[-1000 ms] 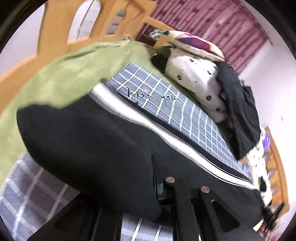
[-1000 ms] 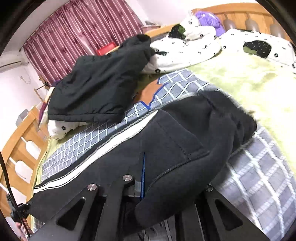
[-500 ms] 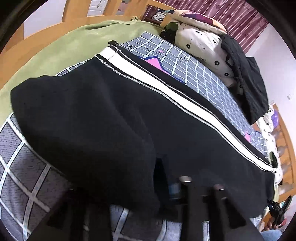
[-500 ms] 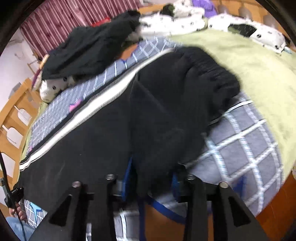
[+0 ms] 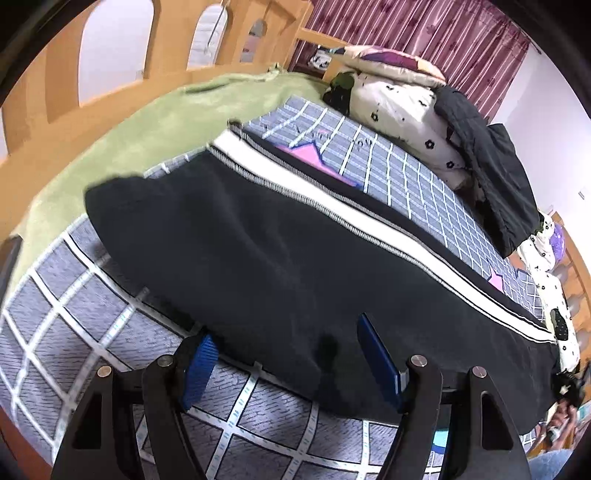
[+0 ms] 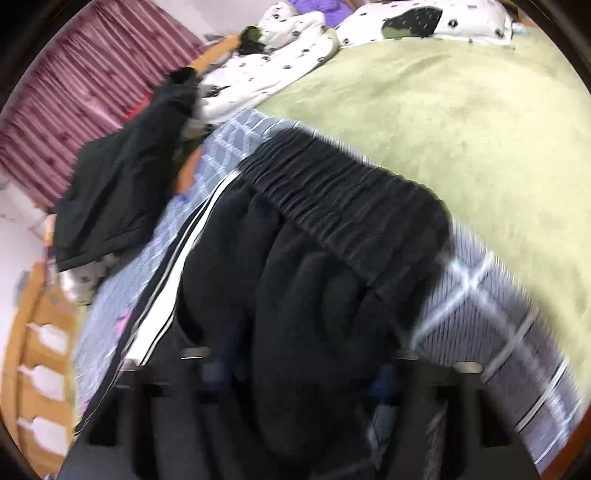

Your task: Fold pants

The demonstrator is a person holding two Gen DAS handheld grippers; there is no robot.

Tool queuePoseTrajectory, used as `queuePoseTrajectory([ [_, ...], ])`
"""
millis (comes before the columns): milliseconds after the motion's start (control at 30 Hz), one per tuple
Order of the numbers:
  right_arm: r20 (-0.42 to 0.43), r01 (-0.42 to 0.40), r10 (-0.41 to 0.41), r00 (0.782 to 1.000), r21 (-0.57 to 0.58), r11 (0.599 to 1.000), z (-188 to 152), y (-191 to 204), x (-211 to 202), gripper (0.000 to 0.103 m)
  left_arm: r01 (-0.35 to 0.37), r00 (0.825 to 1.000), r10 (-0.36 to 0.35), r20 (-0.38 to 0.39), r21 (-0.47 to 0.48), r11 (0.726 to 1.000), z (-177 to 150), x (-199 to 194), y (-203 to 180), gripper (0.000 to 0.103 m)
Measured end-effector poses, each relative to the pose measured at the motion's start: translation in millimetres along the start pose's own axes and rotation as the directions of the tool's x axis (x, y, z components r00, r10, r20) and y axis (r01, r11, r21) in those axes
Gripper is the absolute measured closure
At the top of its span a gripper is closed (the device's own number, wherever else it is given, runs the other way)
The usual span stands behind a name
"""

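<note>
Black pants with a white side stripe lie flat along the checked sheet. My left gripper hovers at their near edge. Its jaws are opening; the hem lies between the blue pads, which stand clear of it. In the blurred right wrist view the gathered waistband sits at the pants' far end. A thick fold of the black cloth runs down between the fingers of my right gripper. Its jaws are closing, and the pads still look wide apart around the fold.
A green blanket covers the bed beyond the sheet. Spotted pillows and a black jacket are piled along the far side. A wooden bed rail bounds the left end, with maroon curtains behind.
Both grippers held the pants raised and shut; the pants now lie on the sheet and the left jaws have spread wide. The right gripper let go, dropped closer to the waist and rolled.
</note>
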State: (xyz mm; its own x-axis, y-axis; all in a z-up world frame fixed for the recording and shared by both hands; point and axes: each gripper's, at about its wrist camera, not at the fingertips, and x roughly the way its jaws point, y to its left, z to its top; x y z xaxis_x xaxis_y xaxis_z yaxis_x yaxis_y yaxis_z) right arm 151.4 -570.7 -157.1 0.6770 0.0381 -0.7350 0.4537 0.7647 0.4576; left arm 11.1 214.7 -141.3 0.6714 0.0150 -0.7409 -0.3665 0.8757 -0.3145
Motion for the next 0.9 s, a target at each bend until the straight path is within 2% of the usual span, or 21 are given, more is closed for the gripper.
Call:
queuePoseTrajectory([
  [33,0.031,-0.006,0.008,0.999,-0.051,0.999,9,7,-9,0.078,-0.006,1.0,0.006,0.007,0.006,1.0,2,-3,-4,0.032],
  [67,0.066,-0.055,0.061,0.996,-0.085,0.995,17,12,-24,0.078,-0.012,1.0,0.012,0.015,0.013,1.0,4,-7,-6,0.031],
  [133,0.116,-0.14,0.153,0.981,-0.116,0.983,30,15,-50,0.077,-0.009,0.999,0.008,0.033,0.024,1.0,8,-17,-8,0.031],
  [167,0.136,-0.147,0.163,0.977,-0.122,0.982,32,16,-56,0.076,-0.002,0.999,0.0,0.043,0.031,1.0,8,-23,-9,0.031],
  [233,0.115,-0.066,0.089,0.989,-0.192,0.979,31,20,-51,0.063,-0.002,0.998,0.0,0.055,0.04,0.999,9,-27,-11,0.031],
  [333,0.015,0.066,-0.064,0.998,-0.234,0.97,14,4,-34,0.059,-0.021,0.996,0.014,0.084,0.08,0.997,10,-36,-15,0.031],
  [400,0.02,0.144,-0.144,0.989,-0.257,0.955,-2,-15,-42,0.059,-0.029,0.994,0.017,0.109,0.114,0.993,14,-41,-20,0.031],
  [433,0.044,0.157,-0.15,0.988,-0.272,0.949,-10,-22,-51,0.055,-0.034,0.993,0.019,0.12,0.128,0.991,17,-43,-22,0.031],
  [533,0.088,0.162,-0.141,0.986,-0.301,0.94,-20,-23,-77,0.053,-0.03,0.993,0.011,0.119,0.159,0.987,29,-41,-28,0.031],
  [633,0.138,0.176,-0.135,0.981,-0.351,0.92,-23,2,-92,0.053,-0.026,0.996,0.011,0.088,0.174,0.984,49,-21,-35,0.031],
  [700,0.159,0.153,-0.098,0.982,-0.386,0.91,-21,26,-95,0.053,-0.04,0.997,0.028,0.074,0.164,0.986,63,-3,-36,0.031],
  [800,0.16,0.11,-0.044,0.986,-0.436,0.893,-26,67,-89,0.053,-0.062,0.998,0.057,0.035,0.133,0.989,87,27,-35,0.031],
  [900,0.126,0.069,-0.002,0.992,-0.532,0.844,-35,120,-66,0.053,-0.086,0.996,0.086,0.007,0.132,0.988,116,54,-30,0.032],
])
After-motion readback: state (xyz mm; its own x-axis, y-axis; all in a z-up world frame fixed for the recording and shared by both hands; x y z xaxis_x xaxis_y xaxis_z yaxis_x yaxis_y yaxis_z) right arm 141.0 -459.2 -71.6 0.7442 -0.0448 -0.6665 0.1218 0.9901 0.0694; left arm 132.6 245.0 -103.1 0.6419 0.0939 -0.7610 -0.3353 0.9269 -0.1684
